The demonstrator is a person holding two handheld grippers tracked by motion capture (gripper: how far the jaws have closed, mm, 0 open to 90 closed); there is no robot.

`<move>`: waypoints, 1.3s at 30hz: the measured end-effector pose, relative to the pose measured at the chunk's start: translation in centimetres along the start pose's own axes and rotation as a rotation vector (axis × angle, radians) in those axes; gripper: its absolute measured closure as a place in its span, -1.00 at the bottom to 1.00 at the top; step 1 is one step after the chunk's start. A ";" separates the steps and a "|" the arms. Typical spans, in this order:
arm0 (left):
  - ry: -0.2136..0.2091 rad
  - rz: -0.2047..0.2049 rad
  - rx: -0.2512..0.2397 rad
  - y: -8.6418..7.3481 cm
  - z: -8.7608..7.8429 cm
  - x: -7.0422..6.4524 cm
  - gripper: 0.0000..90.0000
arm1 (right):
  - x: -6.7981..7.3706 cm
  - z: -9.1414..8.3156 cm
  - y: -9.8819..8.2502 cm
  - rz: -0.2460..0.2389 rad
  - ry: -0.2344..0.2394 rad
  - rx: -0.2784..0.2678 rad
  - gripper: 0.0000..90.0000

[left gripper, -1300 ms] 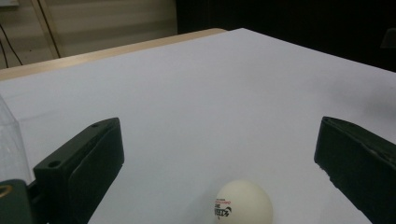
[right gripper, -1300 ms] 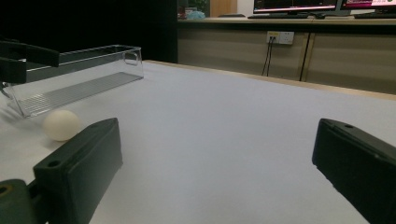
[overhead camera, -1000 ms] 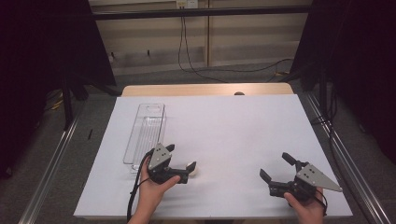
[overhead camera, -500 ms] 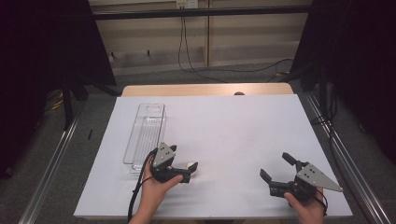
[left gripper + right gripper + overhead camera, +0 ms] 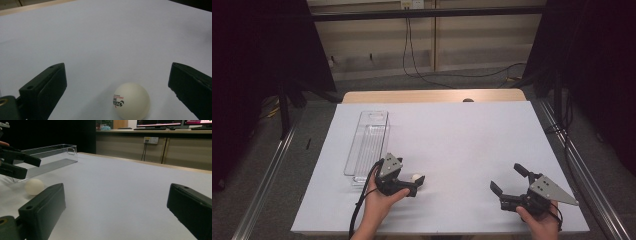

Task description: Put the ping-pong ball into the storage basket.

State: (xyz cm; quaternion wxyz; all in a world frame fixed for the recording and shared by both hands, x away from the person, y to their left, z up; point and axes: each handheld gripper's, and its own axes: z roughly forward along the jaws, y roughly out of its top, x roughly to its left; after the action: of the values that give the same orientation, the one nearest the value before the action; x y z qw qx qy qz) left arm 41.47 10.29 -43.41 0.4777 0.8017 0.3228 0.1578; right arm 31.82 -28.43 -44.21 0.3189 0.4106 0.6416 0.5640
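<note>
A white ping-pong ball [image 5: 131, 101] with small printed lettering rests on the white table sheet [image 5: 452, 140]. My left gripper [image 5: 117, 68] is open, with a jaw on either side of the ball and neither touching it. From above, the ball [image 5: 416, 177] sits at the tips of the left gripper [image 5: 416, 184], near the front left of the table. My right gripper [image 5: 506, 178] is open at the front right, with nothing between its jaws. Looking along the right gripper [image 5: 116, 188], the ball [image 5: 34, 186] and the left gripper [image 5: 15, 162] show far off to the left.
A long clear plastic tray [image 5: 368, 142] lies lengthwise just behind the left gripper and appears empty; it also shows as the clear tray [image 5: 50, 157] in the right gripper view. A wooden table edge [image 5: 432, 96] runs along the far side. Metal rails [image 5: 267, 175] flank the table.
The left gripper has edged forward so that the ball now lies between its open jaws. The right gripper has barely moved.
</note>
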 end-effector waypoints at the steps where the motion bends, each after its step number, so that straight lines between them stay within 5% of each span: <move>1: -0.001 -0.005 0.002 0.0 0.0 0.0 -0.96 | 0.0 0.0 0.0 0.000 0.000 0.000 -0.97; 20: -0.019 -0.011 0.029 -0.2 0.3 0.0 -0.95 | 0.1 0.1 0.0 -0.009 0.009 0.003 -0.97; 39: -0.030 0.007 0.107 -0.3 0.4 0.0 -0.94 | 0.2 0.1 0.0 -0.003 0.011 0.007 -0.96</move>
State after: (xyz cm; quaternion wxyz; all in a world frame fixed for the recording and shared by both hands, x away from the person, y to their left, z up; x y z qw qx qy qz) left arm 41.55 10.14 -43.85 0.4385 0.8295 0.3206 0.1301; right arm 31.82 -28.23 -44.22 0.3147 0.4077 0.6459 0.5635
